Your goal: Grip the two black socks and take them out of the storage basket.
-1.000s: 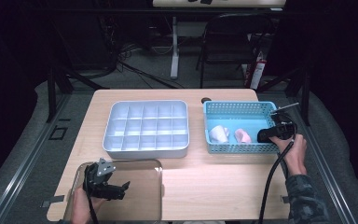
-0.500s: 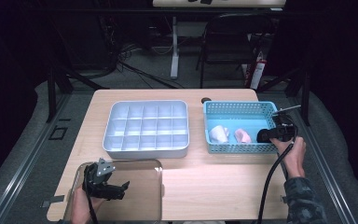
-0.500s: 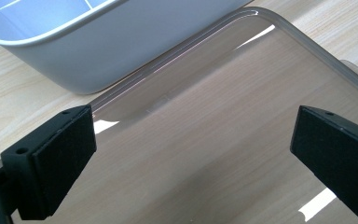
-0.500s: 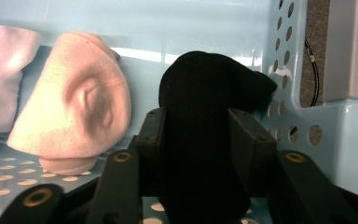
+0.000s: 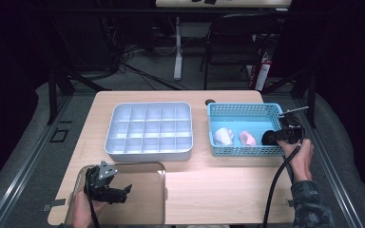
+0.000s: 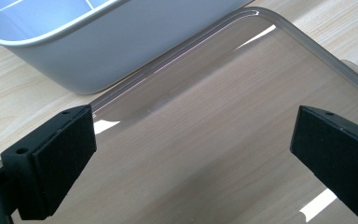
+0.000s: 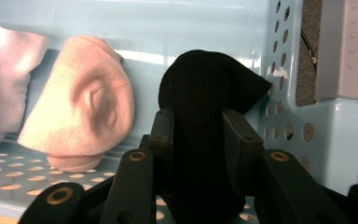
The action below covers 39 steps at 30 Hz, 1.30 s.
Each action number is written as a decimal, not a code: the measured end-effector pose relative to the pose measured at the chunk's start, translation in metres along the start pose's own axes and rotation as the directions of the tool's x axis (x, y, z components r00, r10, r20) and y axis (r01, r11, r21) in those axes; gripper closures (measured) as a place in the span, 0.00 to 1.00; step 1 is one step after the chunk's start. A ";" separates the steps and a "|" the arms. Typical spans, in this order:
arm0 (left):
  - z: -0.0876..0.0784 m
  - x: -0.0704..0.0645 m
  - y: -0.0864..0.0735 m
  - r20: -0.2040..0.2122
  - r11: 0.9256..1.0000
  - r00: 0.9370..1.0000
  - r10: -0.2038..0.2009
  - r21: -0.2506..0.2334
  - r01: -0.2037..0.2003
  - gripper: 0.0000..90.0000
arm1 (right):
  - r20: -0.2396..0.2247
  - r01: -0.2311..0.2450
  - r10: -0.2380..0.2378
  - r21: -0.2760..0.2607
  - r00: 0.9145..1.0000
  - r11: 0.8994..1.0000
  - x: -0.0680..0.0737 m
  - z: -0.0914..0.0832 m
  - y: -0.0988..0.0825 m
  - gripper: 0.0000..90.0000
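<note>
Right gripper [image 7: 198, 140] inside basket [image 5: 245, 110], at its right end; jaws just closing, now clamped on black sock [image 7: 209, 88]. Pink sock [image 7: 81, 119] just left of it. Left gripper [image 6: 193, 154] released, hovering over clear lid [image 6: 223, 121] beside grey tray [image 6: 98, 51].

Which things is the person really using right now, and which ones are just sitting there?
In use:
- right gripper, jaws just closing, pinching the black sock
- blue basket holding the socks

Just sitting there:
- pink sock
- white sock
- grey divided tray
- clear lid under the open left gripper
</note>
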<state>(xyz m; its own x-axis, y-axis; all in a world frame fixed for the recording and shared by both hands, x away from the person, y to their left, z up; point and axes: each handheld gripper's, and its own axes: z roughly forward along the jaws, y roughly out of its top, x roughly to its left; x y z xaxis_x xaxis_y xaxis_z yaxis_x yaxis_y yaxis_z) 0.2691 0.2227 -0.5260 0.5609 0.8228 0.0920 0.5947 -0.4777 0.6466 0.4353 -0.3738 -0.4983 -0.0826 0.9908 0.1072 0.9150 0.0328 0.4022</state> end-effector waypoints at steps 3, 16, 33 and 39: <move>0.000 0.000 0.000 -0.001 1.000 1.000 0.001 0.000 -0.001 0.00 | 0.003 0.002 -0.002 -0.009 1.000 1.000 0.001 -0.003 0.002 0.75; 0.001 0.000 0.000 0.002 1.000 1.000 0.006 0.004 -0.006 0.00 | 0.031 0.043 -0.042 -0.013 0.999 0.999 0.006 -0.021 0.022 0.75; 0.001 -0.001 0.000 0.011 1.000 1.000 0.010 0.007 -0.010 0.00 | 0.064 0.076 -0.074 -0.031 0.995 0.997 0.011 -0.048 0.043 0.76; 0.001 -0.001 0.000 0.013 1.000 1.000 0.010 0.008 -0.010 0.00 | 0.054 0.087 -0.084 -0.049 0.995 0.995 0.014 -0.061 0.043 0.76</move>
<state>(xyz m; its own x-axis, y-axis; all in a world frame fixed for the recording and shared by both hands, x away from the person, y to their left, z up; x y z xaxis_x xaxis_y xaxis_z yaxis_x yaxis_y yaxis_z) 0.2695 0.2215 -0.5272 0.5745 0.8137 0.0886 0.5935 -0.4887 0.6395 0.4497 -0.3663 -0.4241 -0.1377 0.9902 0.0240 0.8841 0.1119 0.4538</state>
